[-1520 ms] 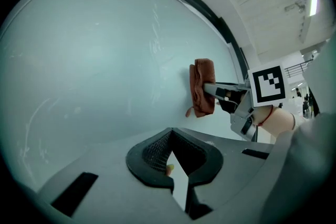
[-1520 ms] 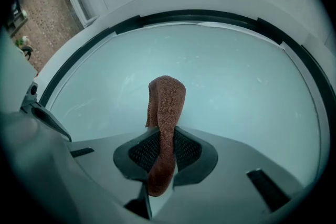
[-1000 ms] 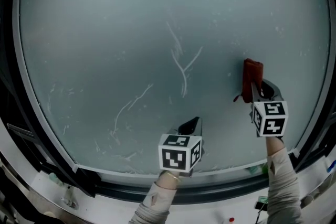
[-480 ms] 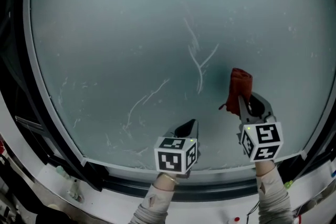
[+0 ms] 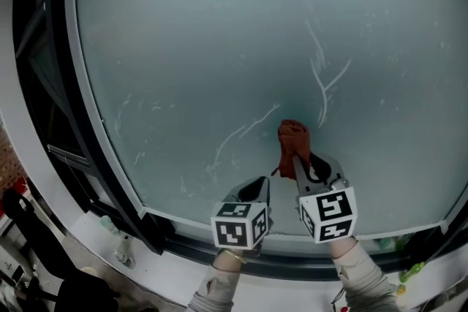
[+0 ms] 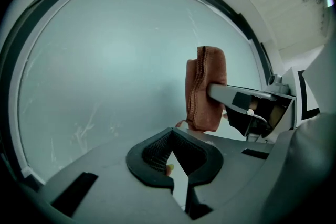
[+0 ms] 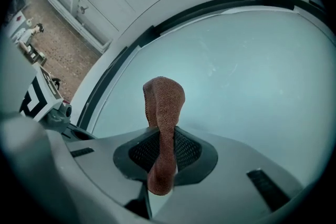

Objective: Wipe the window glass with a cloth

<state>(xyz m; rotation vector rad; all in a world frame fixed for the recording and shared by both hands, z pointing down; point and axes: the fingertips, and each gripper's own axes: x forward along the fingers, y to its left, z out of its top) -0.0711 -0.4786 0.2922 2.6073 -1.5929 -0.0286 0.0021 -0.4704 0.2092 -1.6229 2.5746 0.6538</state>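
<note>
From where I stood, the right claw point(image 5: 300, 163) was clamped on the cloth point(image 5: 292, 137), a rust-red folded wad. Its lower end was pinched between the jaws and the rest stood straight out past the tips. The long axis of the cloth ran along the claw's own line, pointing up the pane. The right gripper view showed the same: the cloth point(image 7: 164, 105) rose out of the right claw point(image 7: 161, 153) with the window glass point(image 7: 247, 65) beyond it. The cloth seemed to rest against the window glass point(image 5: 212, 40), though I could not be sure how firmly it pressed.

The left claw point(image 5: 255, 189) hung just beside the right one, on its left and a little lower. Its jaws were drawn together with nothing between them, as the left gripper view made plain at the left claw point(image 6: 176, 157). From that side the cloth point(image 6: 206, 89) showed ahead and to the right.

The next stroke turned on where the marks lay. A forked white streak point(image 5: 322, 84) sat just ahead of the cloth's tip and slightly to the right. A long slanting streak point(image 5: 245, 129) lay close on its left. I judged the right claw the one to reach either mark, with a short push forward or a sweep leftward.
</note>
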